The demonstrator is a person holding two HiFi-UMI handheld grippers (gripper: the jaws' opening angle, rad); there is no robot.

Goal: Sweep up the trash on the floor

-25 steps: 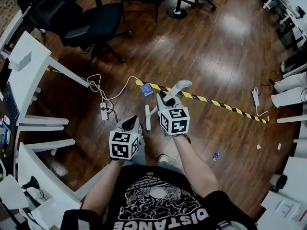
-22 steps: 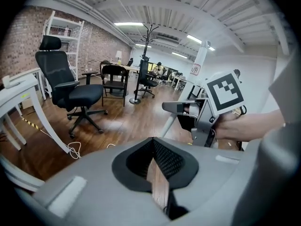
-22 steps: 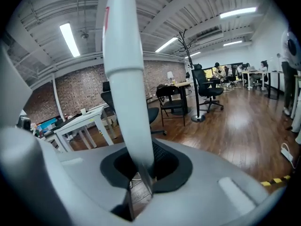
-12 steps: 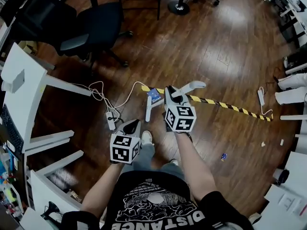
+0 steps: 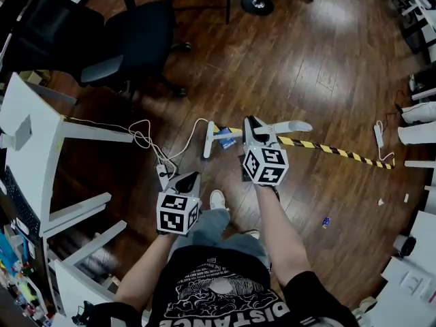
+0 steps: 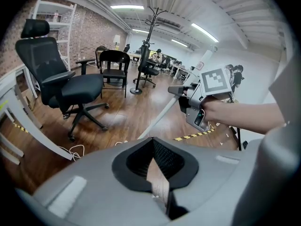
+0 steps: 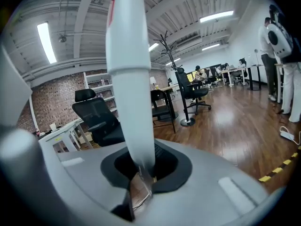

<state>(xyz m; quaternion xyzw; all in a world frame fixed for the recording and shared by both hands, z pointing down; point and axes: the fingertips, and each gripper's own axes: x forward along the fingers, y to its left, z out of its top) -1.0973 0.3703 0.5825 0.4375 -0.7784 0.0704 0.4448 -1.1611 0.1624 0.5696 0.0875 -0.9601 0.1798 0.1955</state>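
Your right gripper [image 5: 253, 128] has carried the white broom handle [image 5: 294, 125] toward 1 o'clock, jaws clamped on it. Your left gripper [image 5: 189, 180] hangs at its 7 o'clock, jaws pressed together. Blue trash scrap [image 5: 326, 221] lies at 4 o'clock, well apart.

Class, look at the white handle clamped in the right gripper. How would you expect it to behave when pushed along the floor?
Probably stiff: the white handle runs straight on both sides of the right gripper. Likely light for its length, being slim and carried by one gripper. Its smooth surface might twist in the jaws, which grip only a short stretch.
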